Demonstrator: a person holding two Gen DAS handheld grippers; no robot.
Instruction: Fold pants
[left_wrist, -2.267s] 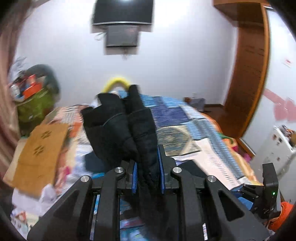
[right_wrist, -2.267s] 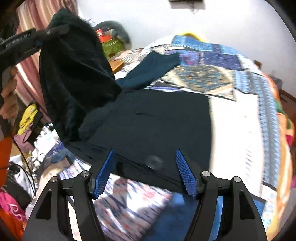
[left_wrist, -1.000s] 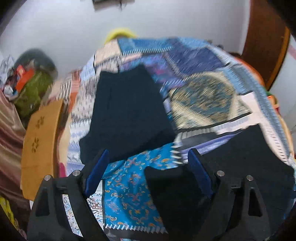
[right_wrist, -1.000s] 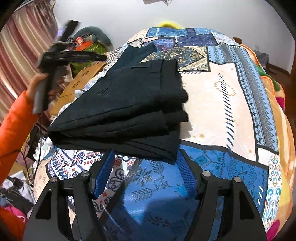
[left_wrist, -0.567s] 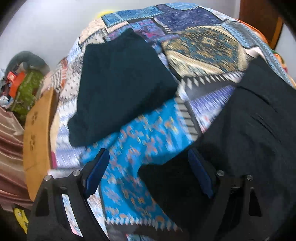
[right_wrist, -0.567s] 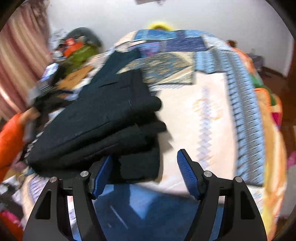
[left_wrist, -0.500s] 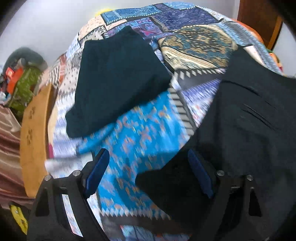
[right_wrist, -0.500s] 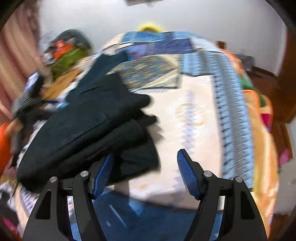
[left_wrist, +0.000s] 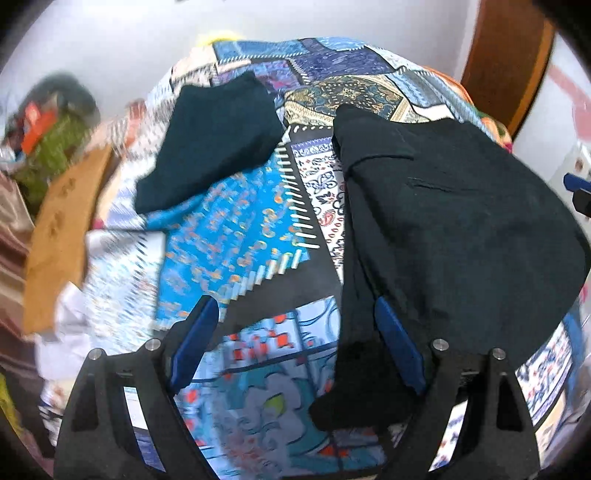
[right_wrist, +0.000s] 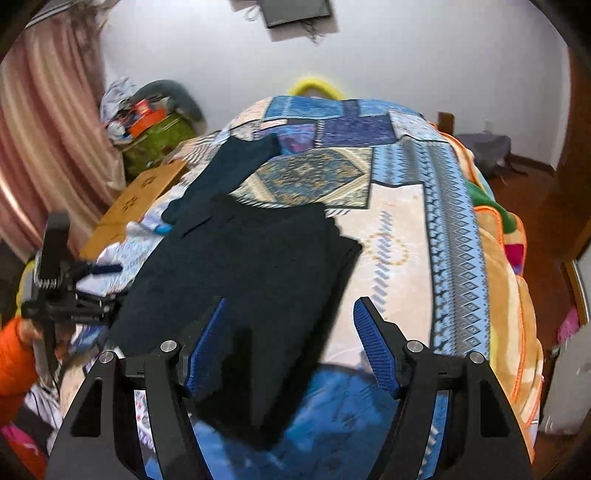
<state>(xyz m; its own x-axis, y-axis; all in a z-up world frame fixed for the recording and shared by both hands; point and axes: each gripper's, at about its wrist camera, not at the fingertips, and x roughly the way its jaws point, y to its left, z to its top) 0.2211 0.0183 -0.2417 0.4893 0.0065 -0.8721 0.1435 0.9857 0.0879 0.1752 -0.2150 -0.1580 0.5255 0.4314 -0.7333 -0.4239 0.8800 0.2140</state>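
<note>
Folded black pants (left_wrist: 454, 236) lie in a stack on the patchwork bedspread (left_wrist: 236, 236). They also show in the right wrist view (right_wrist: 251, 273). My left gripper (left_wrist: 295, 343) is open and empty just above the bed; its right finger (left_wrist: 395, 343) is at the pants' near left edge. My right gripper (right_wrist: 288, 343) is open and empty over the stack's near right corner. The left gripper also shows in the right wrist view (right_wrist: 107, 269) at the stack's left side.
A second folded dark garment (left_wrist: 214, 136) lies farther up the bed. A tan board (left_wrist: 62, 221) and a green bag (right_wrist: 159, 140) with clutter sit at the bed's left side. A pink curtain (right_wrist: 48, 122) hangs left. A wooden door frame (left_wrist: 506, 62) stands right.
The left gripper let go of the pants, which now lie stacked on the bed. Both grippers, open, drew back to the stack's near edges.
</note>
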